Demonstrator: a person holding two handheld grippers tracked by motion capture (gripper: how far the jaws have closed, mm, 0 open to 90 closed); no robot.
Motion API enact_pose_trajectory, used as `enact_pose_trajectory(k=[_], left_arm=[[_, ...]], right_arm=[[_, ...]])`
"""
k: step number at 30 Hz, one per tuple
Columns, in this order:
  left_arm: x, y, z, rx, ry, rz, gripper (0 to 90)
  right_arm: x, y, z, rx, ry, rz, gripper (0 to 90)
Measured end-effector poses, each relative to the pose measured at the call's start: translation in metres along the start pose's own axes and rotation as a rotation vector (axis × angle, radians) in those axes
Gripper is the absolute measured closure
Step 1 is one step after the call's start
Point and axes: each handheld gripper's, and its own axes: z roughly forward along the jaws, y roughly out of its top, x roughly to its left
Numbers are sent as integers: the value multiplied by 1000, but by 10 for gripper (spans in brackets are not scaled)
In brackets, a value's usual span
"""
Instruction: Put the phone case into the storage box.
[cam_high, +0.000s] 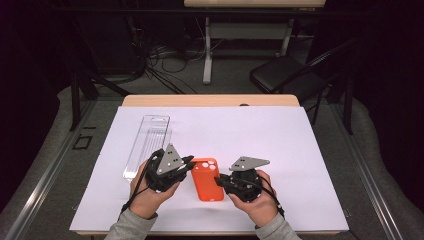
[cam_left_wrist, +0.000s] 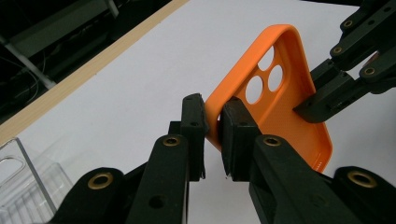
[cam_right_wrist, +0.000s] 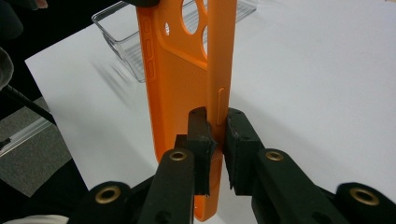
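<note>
The orange silicone phone case (cam_high: 206, 179) lies between both grippers. The left gripper (cam_left_wrist: 213, 135) clamps its left side wall; the right gripper (cam_right_wrist: 218, 140) clamps the opposite wall. A clear plastic tray (cam_high: 148, 145) sits beyond the left gripper.

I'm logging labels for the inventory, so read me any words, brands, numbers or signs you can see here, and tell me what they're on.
None can be read.
Orange phone case: plain, no print or logo showing.
Clear plastic box: no label visible.
White sheet covering the table: blank.
</note>
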Motion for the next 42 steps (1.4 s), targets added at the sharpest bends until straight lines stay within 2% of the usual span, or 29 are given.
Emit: enact_pose_trajectory(k=[11, 25, 31, 42], left_arm=[[0, 0, 0, -1, -2, -4, 810], [3, -2, 1, 5, 2, -10, 809], [5, -3, 1, 2, 7, -19, 809], [12, -5, -3, -8, 25, -38, 809]], right_arm=[[0, 0, 0, -3, -1, -4, 808], [-1, 1, -1, -32, 24, -10, 667], [-1, 3, -6, -64, 29, -14, 618], [-6, 11, -22, -155, -6, -68, 510]])
